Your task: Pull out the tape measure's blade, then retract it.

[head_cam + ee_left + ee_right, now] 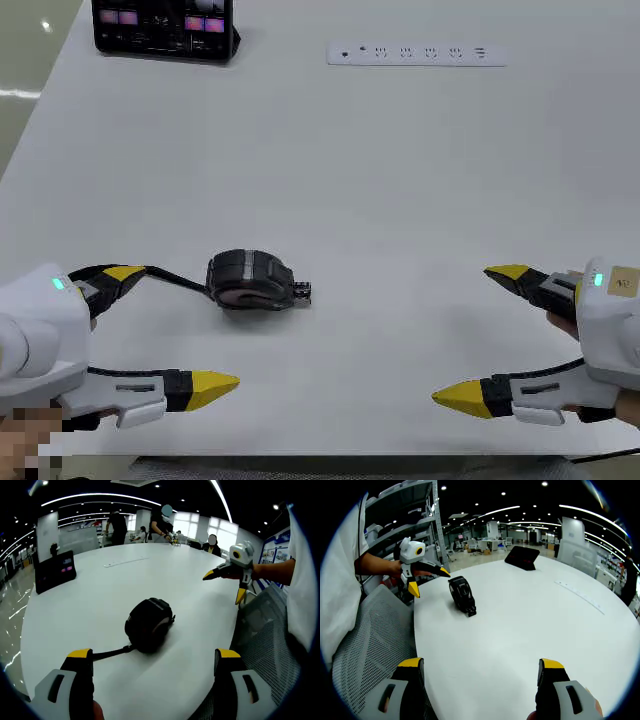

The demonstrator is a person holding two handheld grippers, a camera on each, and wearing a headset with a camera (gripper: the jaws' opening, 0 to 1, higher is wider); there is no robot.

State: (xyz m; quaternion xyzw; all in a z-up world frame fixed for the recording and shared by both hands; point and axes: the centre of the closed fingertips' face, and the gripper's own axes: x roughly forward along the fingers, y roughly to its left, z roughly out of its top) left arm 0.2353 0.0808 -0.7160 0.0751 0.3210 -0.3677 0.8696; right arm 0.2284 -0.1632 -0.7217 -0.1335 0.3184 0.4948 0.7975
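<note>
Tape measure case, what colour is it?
The tape measure is mostly black, clearest in the head view.

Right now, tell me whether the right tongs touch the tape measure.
Apart. The head view shows a wide stretch of bare table between the right tongs and the tape measure.

Matt table (420,180), plastic-looking tape (250,282)
The table is looking smooth and white; the tape's black case is showing a dull sheen.
</note>
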